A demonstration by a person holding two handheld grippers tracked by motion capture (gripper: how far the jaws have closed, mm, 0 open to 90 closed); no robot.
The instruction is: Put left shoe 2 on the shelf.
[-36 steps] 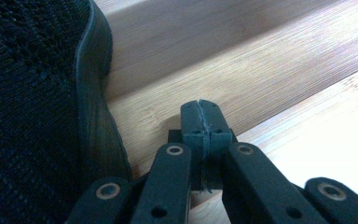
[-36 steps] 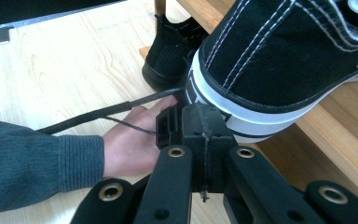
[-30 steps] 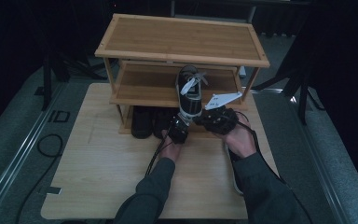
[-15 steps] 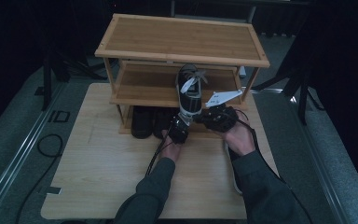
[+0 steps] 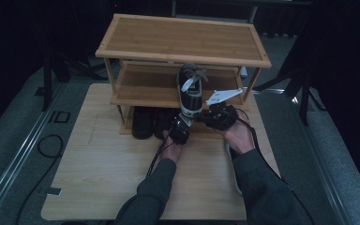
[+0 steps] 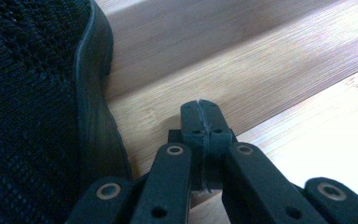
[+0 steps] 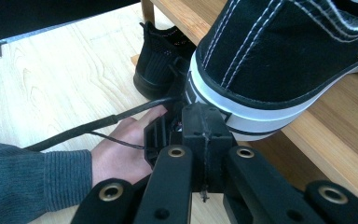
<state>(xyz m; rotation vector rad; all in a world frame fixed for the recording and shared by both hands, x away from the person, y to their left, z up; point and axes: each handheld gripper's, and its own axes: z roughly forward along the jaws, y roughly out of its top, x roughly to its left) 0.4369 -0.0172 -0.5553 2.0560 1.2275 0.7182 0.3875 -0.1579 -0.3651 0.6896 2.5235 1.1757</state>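
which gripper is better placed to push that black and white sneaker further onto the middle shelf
Right, probably. The right gripper, jaws shut, sits against the heel of the sneaker, which overhangs the middle shelf. The left gripper, also shut, points lower, beside a black knit shoe.

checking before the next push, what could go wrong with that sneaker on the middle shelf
The sneaker sits with its heel over the front edge of the middle shelf, so it might tip off if nudged sideways. Both grippers are shut at the heel, the left gripper just below and the right gripper against the sole, so they can only push, not catch. A falling sneaker would likely land by the black shoes underneath.
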